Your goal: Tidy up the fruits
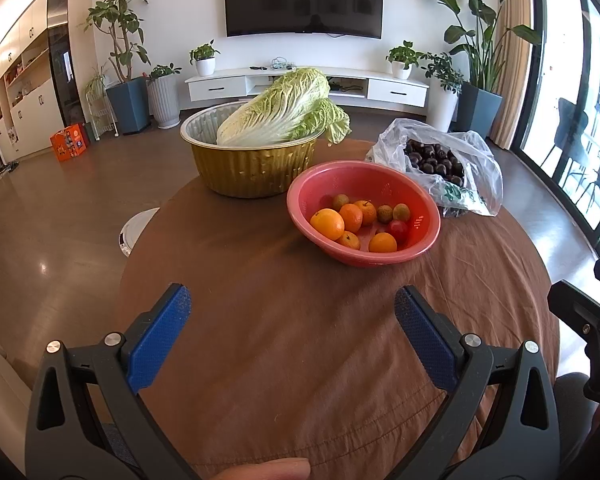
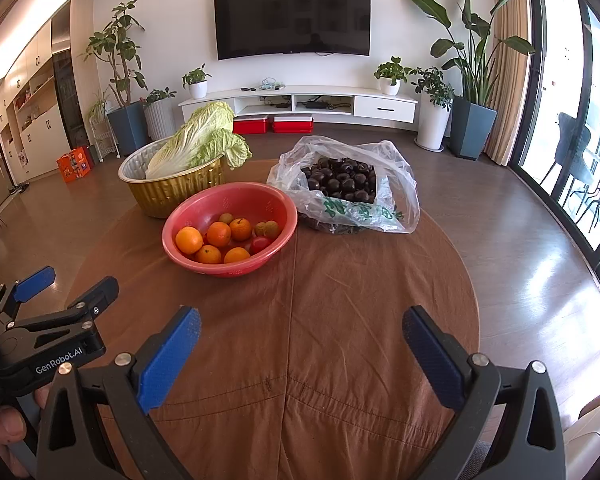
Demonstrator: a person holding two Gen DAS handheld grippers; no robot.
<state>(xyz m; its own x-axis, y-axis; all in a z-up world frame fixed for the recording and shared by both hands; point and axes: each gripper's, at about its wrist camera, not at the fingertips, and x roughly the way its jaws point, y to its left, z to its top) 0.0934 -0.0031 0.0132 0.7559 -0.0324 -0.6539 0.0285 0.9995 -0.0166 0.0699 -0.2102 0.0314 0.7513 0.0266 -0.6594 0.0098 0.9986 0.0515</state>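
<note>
oranges [image 1: 327, 224], lychees and a red fruit sit together in the pink basket [image 1: 420, 196], ahead of both grippers; the left gripper [image 1: 292, 308] and right gripper [image 2: 302, 326] have their fingers apart, empty, low over the brown surface [image 1: 300, 360]. gathered already, or awaiting sorting: either fits.

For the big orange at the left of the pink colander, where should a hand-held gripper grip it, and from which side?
Grip the big orange across its widest middle, coming down from above. It sits low in the pink colander, close to the left wall, with another orange on its right, so a sideways approach looks blocked. Both hand-held grippers are open and well short of it.
</note>
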